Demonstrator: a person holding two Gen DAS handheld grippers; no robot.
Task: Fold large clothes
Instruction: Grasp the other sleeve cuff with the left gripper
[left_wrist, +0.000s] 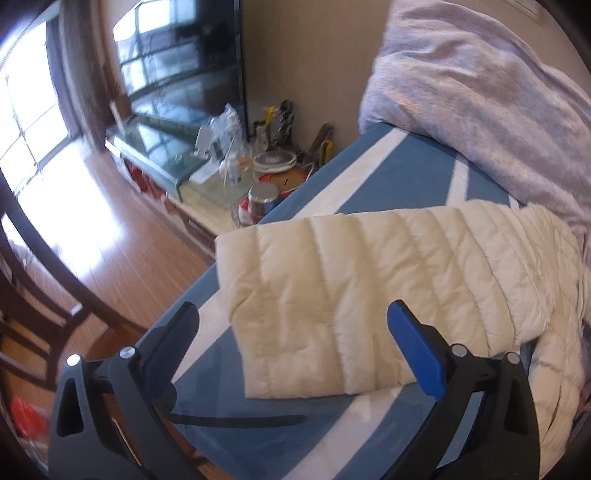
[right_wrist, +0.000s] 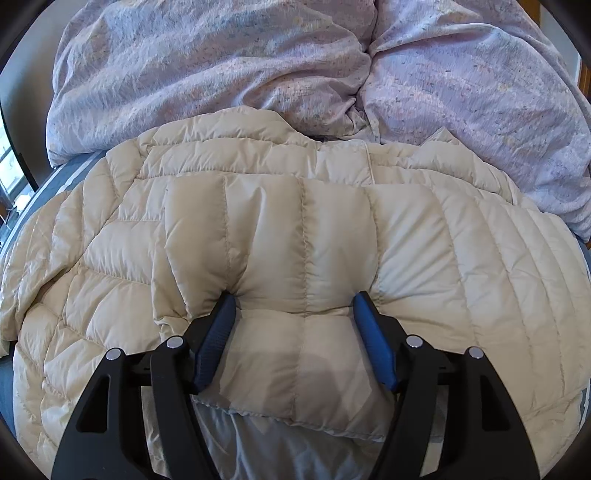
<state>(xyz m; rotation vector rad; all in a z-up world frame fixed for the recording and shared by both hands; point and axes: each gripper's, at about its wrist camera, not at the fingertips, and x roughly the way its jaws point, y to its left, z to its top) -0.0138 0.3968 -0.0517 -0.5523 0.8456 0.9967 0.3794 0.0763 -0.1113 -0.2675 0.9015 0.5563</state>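
A cream quilted down jacket (right_wrist: 443, 258) lies spread on the bed, with one part folded over its middle. My right gripper (right_wrist: 294, 298) points down onto that folded part; its blue fingers (right_wrist: 218, 332) straddle a puffy bulge of the fabric, their tips denting it, and the jaws stand open. In the left wrist view a folded end of the jacket (left_wrist: 369, 277) lies near the bed's edge. My left gripper (left_wrist: 293, 308) hovers above it, wide open with nothing between its fingers.
A crumpled lilac duvet (right_wrist: 221, 74) fills the bed beyond the jacket. The blue sheet with white stripes (left_wrist: 399, 166) shows at the bed's edge. Off the bed are wooden floor (left_wrist: 110, 240), a TV (left_wrist: 177, 55) on a glass stand, jars and clutter (left_wrist: 262, 199), and a chair (left_wrist: 29, 314).
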